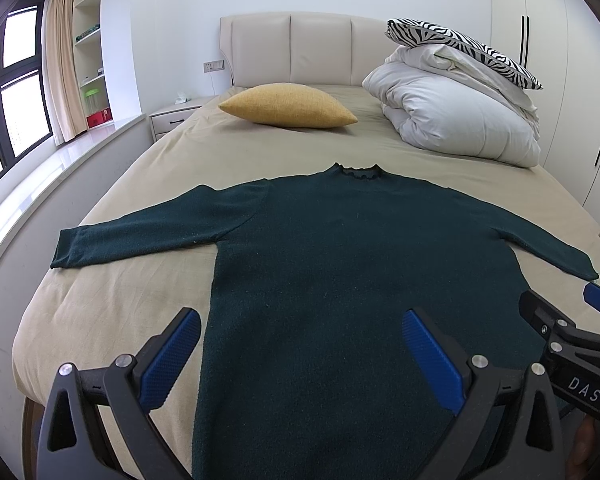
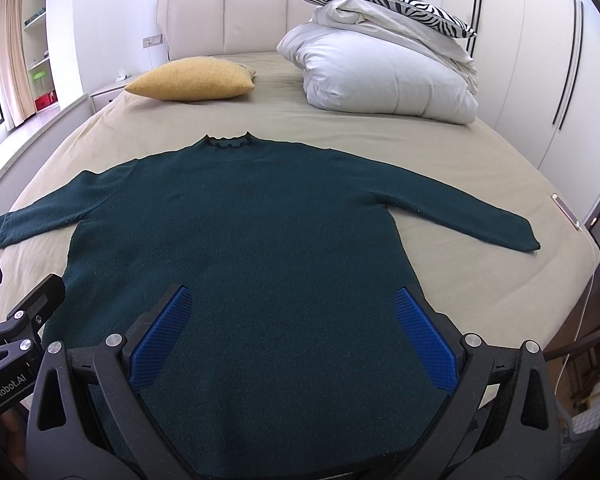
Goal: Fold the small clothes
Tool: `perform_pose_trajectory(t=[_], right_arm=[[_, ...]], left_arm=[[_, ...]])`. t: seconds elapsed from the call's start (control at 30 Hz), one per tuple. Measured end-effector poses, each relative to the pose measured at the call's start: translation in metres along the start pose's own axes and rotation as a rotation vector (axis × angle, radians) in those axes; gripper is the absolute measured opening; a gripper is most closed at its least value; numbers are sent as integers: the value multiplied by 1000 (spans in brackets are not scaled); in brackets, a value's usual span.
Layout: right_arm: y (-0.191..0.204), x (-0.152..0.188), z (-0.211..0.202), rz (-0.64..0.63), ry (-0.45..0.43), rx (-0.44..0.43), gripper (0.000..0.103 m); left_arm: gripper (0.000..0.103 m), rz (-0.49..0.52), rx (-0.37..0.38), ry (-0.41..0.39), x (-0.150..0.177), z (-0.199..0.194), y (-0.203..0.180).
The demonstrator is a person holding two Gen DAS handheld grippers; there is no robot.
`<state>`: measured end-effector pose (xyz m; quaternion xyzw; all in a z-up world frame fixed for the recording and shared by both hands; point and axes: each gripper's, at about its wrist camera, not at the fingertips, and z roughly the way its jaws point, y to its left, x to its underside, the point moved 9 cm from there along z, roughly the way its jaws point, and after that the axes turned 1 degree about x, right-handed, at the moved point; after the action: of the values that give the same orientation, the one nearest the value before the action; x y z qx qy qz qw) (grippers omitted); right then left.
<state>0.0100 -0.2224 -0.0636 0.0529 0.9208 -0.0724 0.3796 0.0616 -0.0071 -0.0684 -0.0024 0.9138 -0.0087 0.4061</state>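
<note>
Two grippers face one garment, and you have nothing folded yet. Your bed fills most of both frames, its beige sheet bare at the lower left of the left wrist view. On it the dark green sweater lies flat through the centre, collar toward the top of the frame, left sleeve reaching to the mid-left edge and right sleeve to the mid-right of the right wrist view. Judging by that layout, you should start with the sleeves: pinch each near its cuff, lift only a little, and lay it straight across the body so the knit does not bunch. Your left gripper hangs above the sweater's lower left edge, blue pads spread wide, holding nothing. Your right gripper hovers over the lower body, equally spread and empty.
</note>
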Motion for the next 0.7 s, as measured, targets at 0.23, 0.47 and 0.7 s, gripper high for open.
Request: perform_pose_trajectory(t=[0.23, 0.47, 0.7], right_arm=[[1, 4, 2, -2, 5, -1, 103], [2, 1, 4, -7, 13, -2, 103], [2, -1, 7, -10, 25, -3, 103]], left_arm=[[103, 1, 0, 2, 1, 0, 0], [103, -4, 2, 9, 4, 3, -1], [103, -18, 29, 27, 5, 6, 1]])
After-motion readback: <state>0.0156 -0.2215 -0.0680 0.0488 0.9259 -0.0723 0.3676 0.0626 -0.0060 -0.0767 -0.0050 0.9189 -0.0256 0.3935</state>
